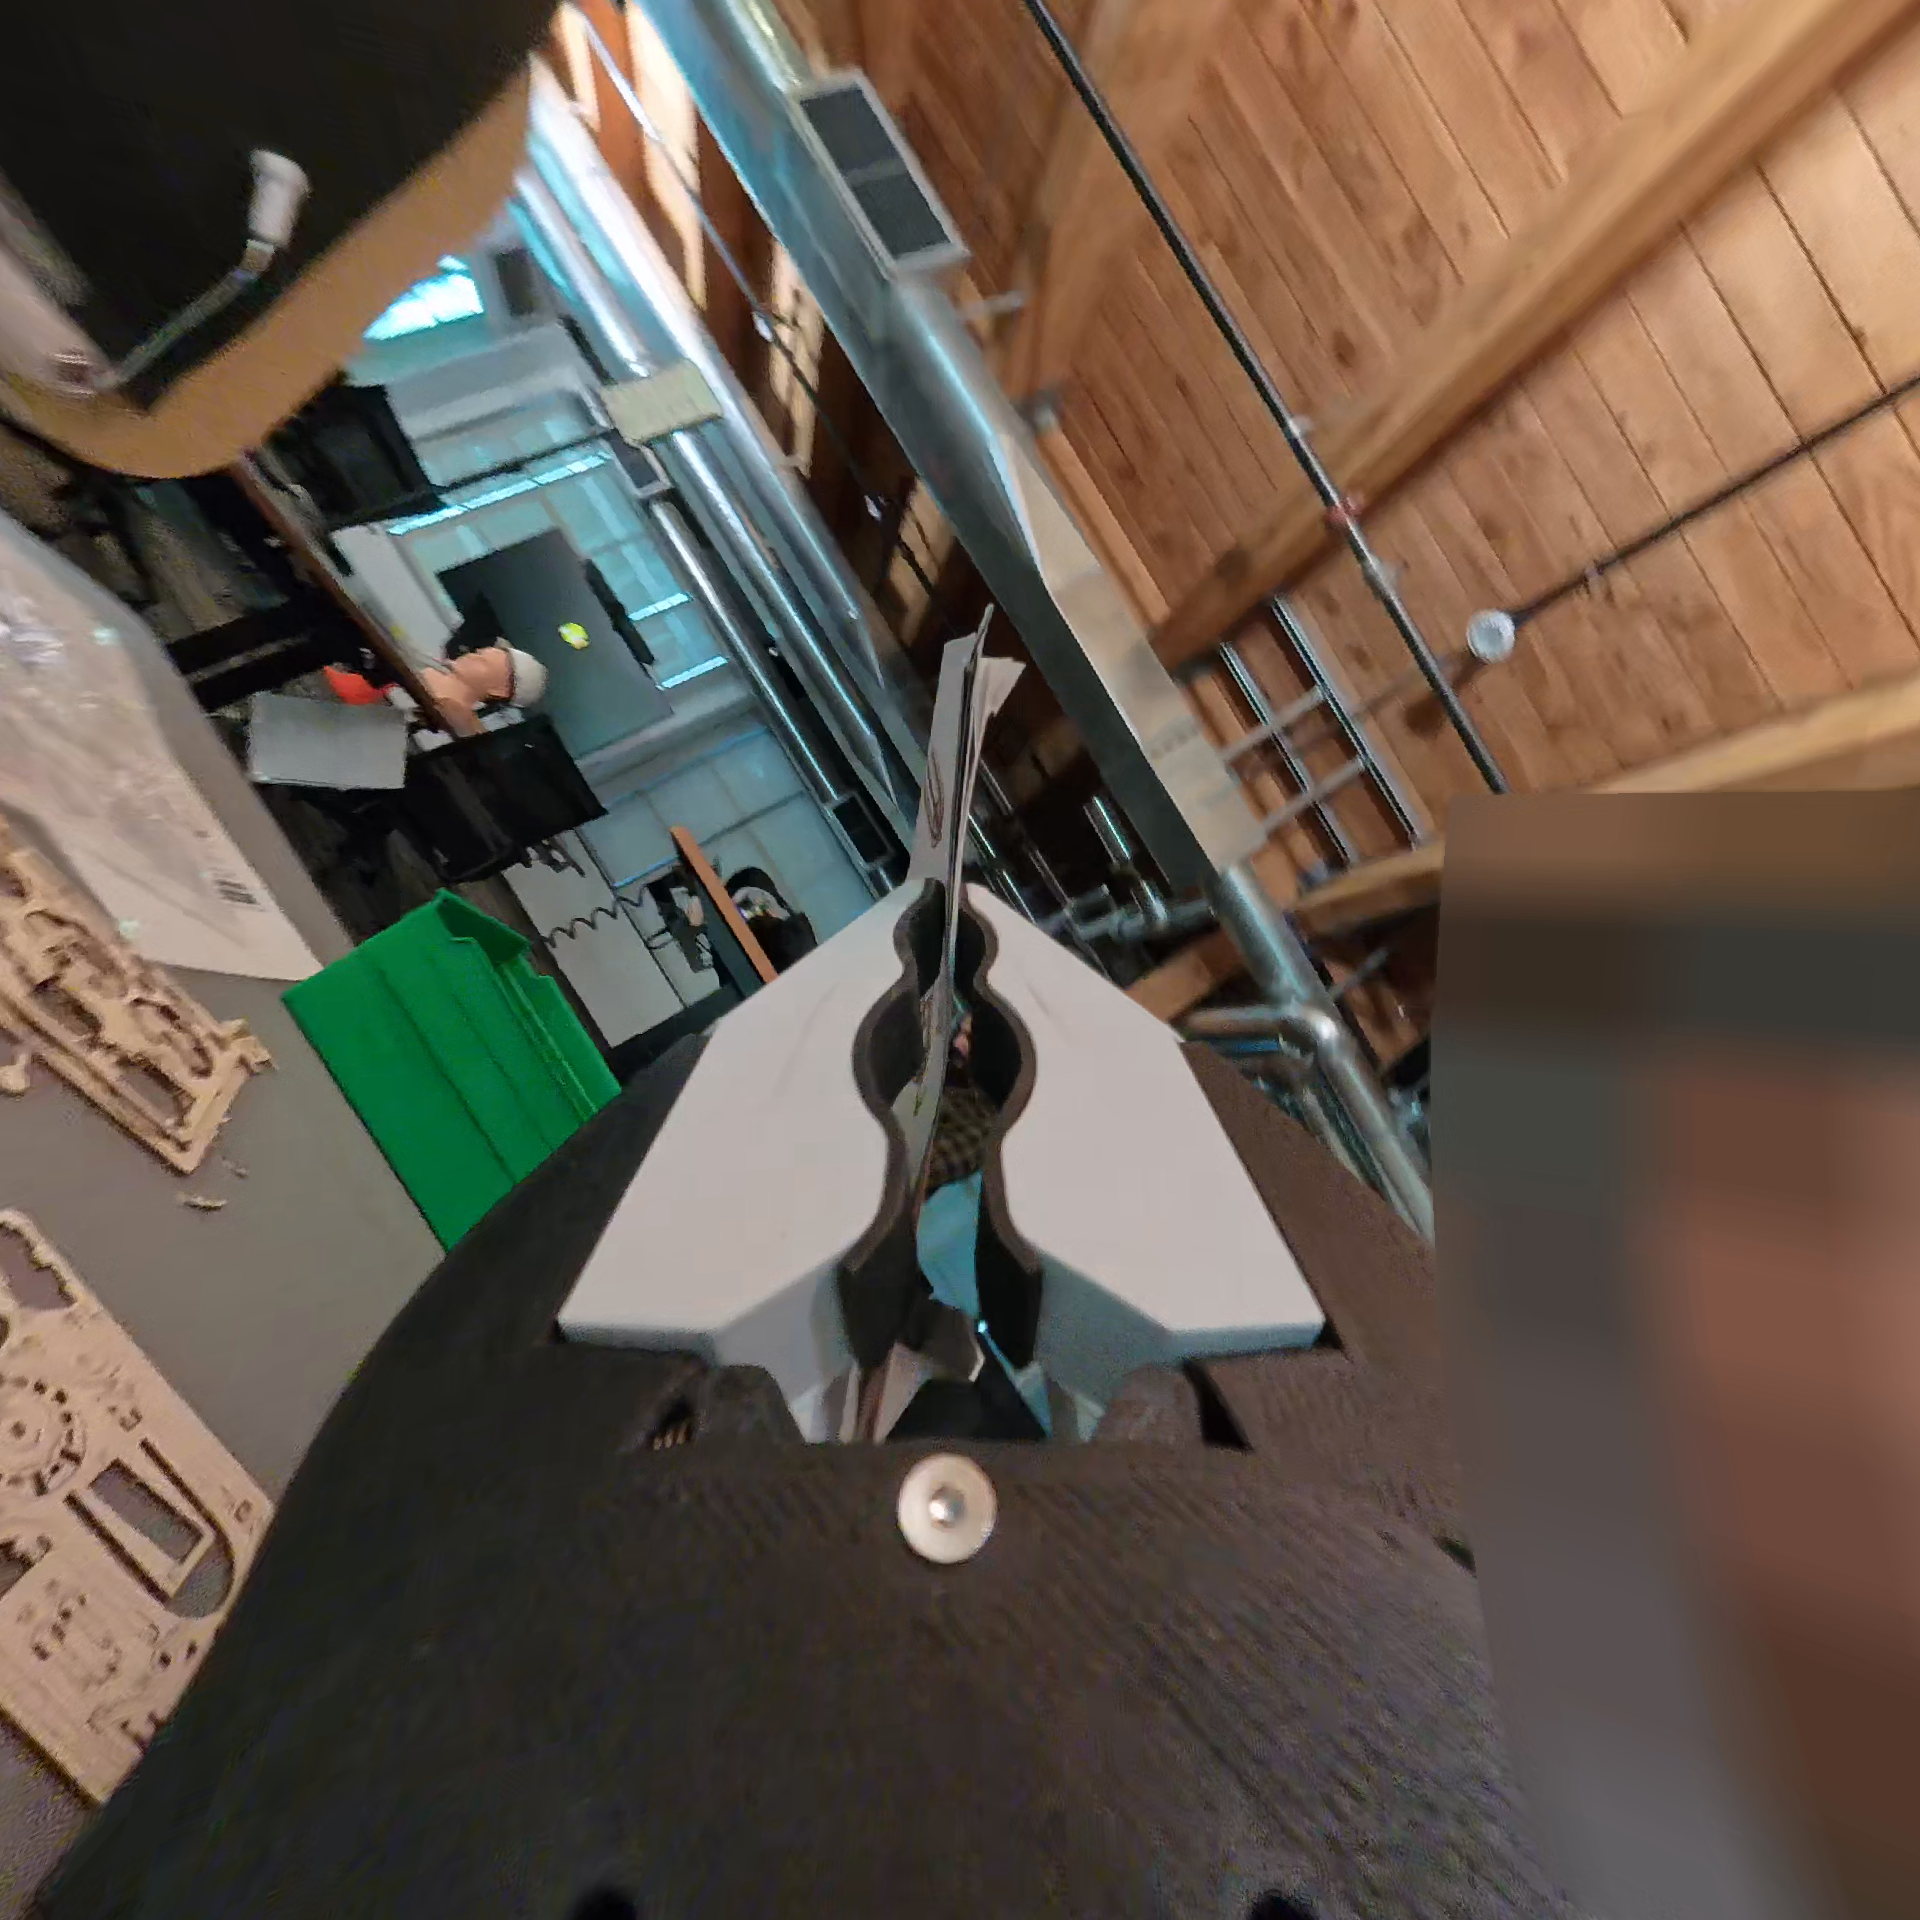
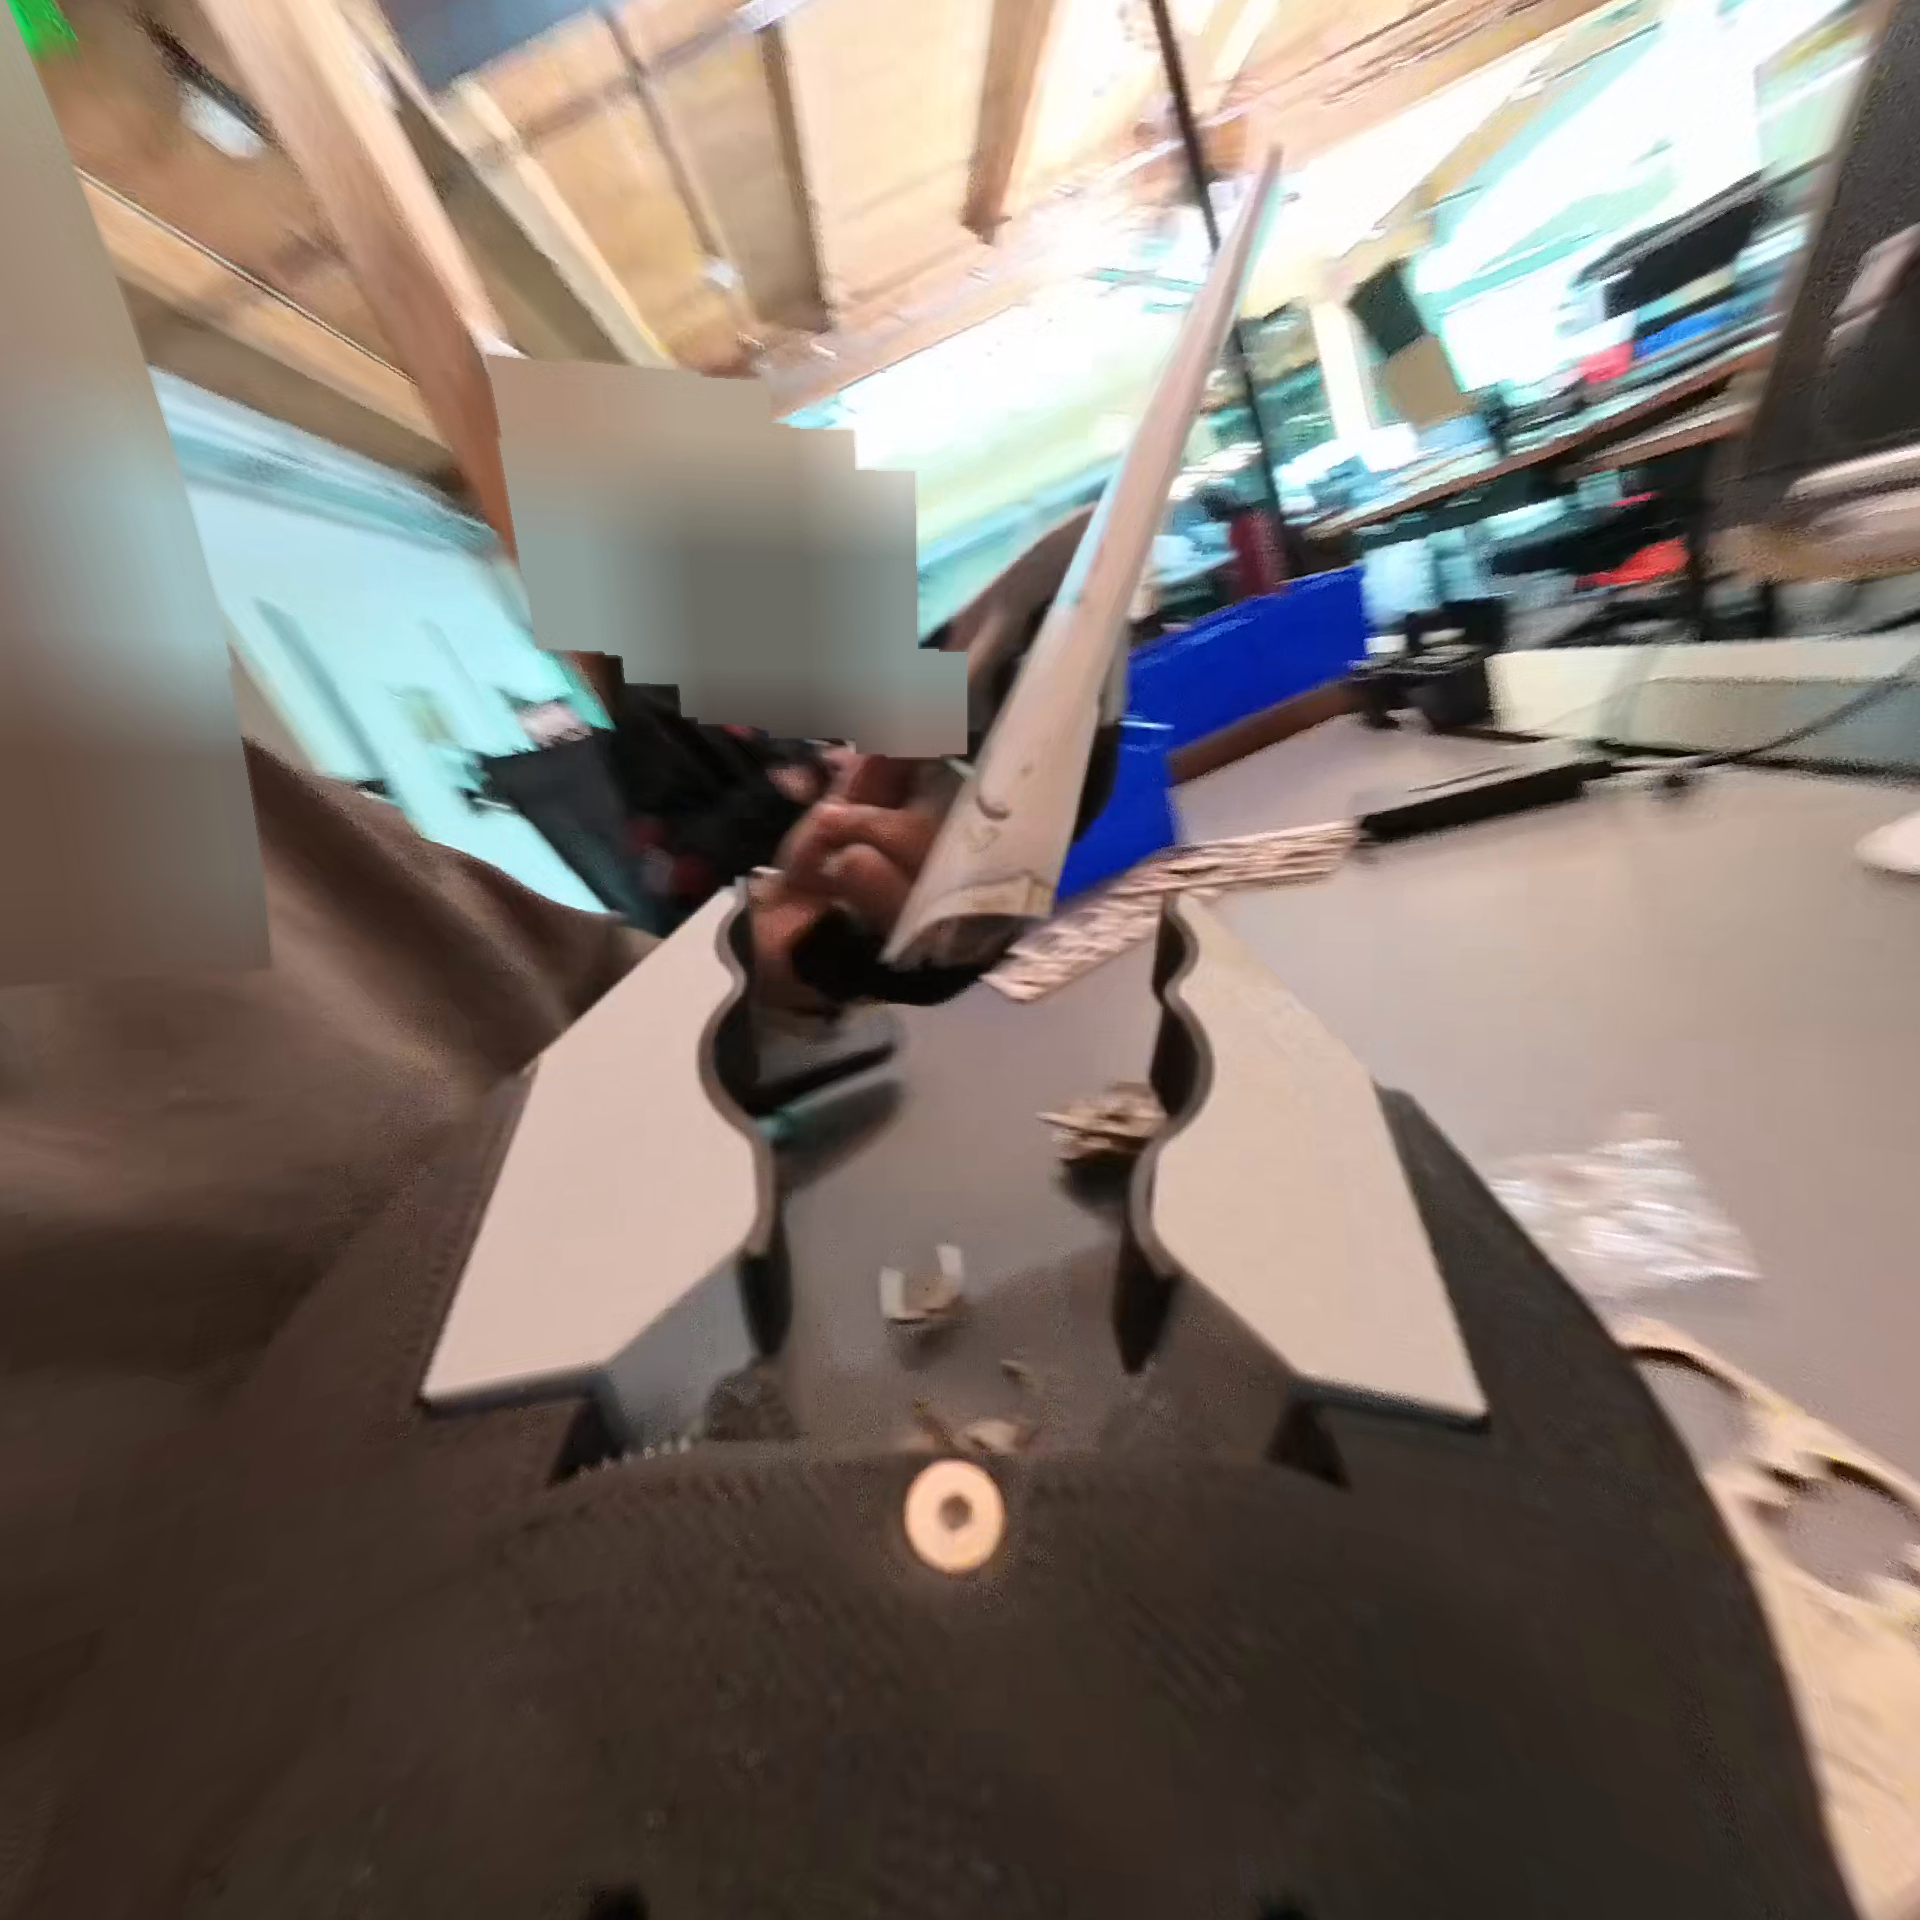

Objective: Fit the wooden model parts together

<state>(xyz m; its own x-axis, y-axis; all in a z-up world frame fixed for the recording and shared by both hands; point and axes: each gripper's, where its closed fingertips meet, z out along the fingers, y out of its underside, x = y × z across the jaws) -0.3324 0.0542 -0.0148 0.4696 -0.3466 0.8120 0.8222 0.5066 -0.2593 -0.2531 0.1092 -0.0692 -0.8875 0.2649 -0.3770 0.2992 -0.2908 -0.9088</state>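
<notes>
Left gripper [image 1: 951, 997] clenched on a thin booklet [image 1: 961, 748] held upright, right gripper [image 2: 951, 1091] released and empty, wooden sheets [image 1: 114, 1029] flat on the table [image 1: 312, 1247] far left: probably light, stiff, fragile; better gripped at solid edges.

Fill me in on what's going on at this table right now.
A person is working with two handheld tongs. The left tongs are shut on a thin printed booklet and hold it up off the grey table, edge-on to the camera. The right tongs are open and empty, near the booklet's lower end. The wooden part sheets lie on the table, along with loose wooden bits. No wooden parts are held.
</notes>
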